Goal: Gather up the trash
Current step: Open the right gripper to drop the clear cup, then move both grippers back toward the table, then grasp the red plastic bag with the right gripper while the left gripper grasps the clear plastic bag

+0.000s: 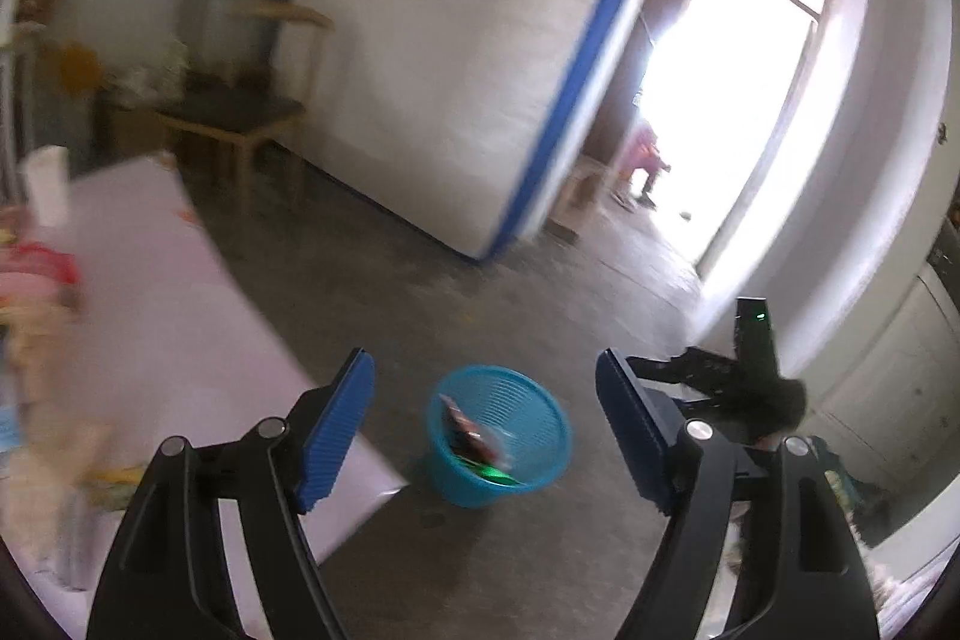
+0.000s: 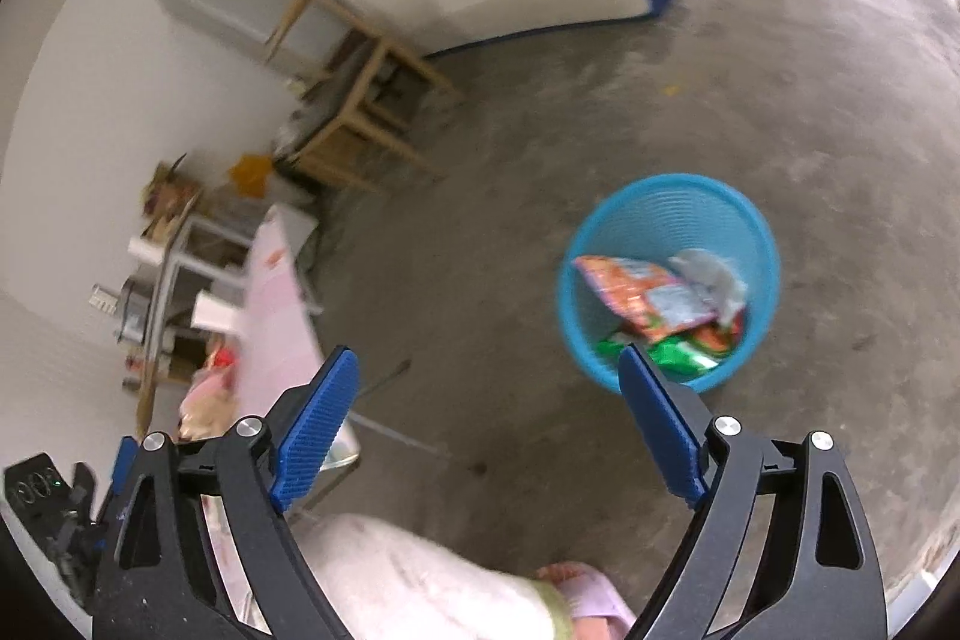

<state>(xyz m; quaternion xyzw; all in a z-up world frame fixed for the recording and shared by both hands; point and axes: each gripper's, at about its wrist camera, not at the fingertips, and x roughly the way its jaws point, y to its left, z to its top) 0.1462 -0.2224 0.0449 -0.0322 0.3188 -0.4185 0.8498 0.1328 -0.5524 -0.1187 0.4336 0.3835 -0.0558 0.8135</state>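
A blue plastic basket (image 1: 528,400) stands on the concrete floor beside the table's corner. In the right wrist view the basket (image 2: 678,214) holds an orange snack wrapper (image 2: 639,289), a green wrapper (image 2: 681,356) and a crumpled grey piece (image 2: 714,280). My left gripper (image 1: 483,364) is open above and short of the basket, with nothing between its blue pads. My right gripper (image 2: 486,355) is open too, up over the floor just left of the basket, and it holds nothing.
A table under a pale pink cloth (image 1: 156,292) with blurred clutter fills the left. A wooden chair (image 1: 240,123) and a white, blue-edged slab (image 1: 480,57) stand behind. A bright doorway (image 1: 738,99) lies at the right. A person's trouser leg and slippered foot (image 2: 576,595) are below my right gripper.
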